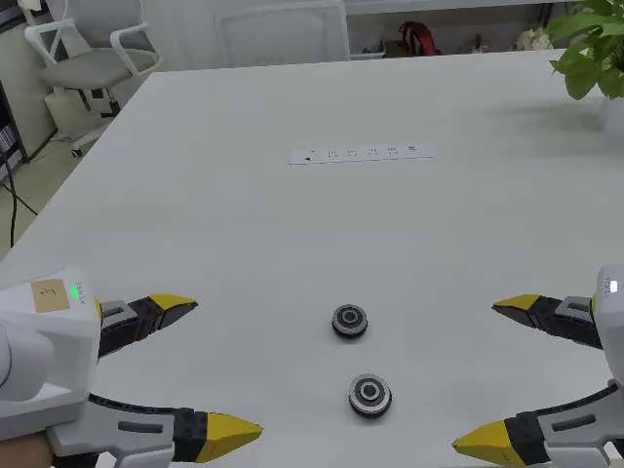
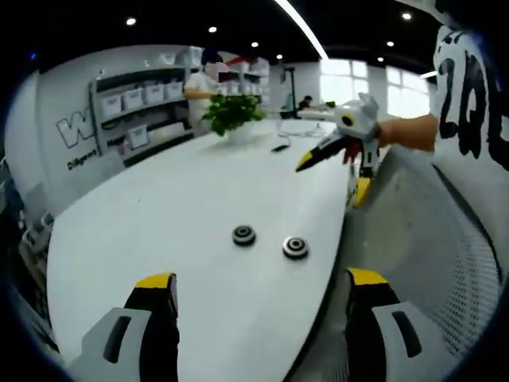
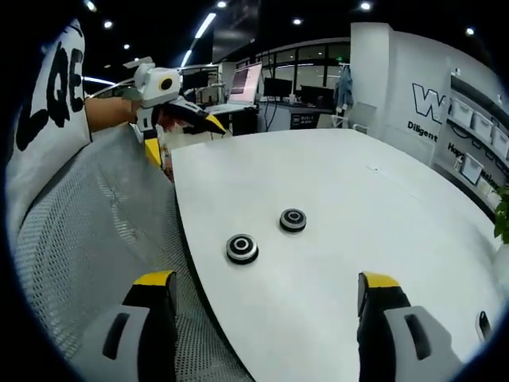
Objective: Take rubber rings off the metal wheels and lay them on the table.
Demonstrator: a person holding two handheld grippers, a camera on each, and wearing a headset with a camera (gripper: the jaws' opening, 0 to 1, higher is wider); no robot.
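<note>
The left tool (image 1: 226, 366) and right tool (image 1: 475, 375) hover low at the near edge of the table (image 1: 292, 224), jaws spread wide and empty, tips angled inward toward each other. Between them, well apart from both, the far wheel (image 1: 350, 321) and near wheel (image 1: 370, 395) lie flat, close together but not touching.

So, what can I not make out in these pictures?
In the head view:
- near wheel and far wheel: too small to tell rubber from metal.
- power strip: markings too small.
- plant: cut by the right edge.
- left gripper and right gripper: bodies cut by the bottom corners.
</note>
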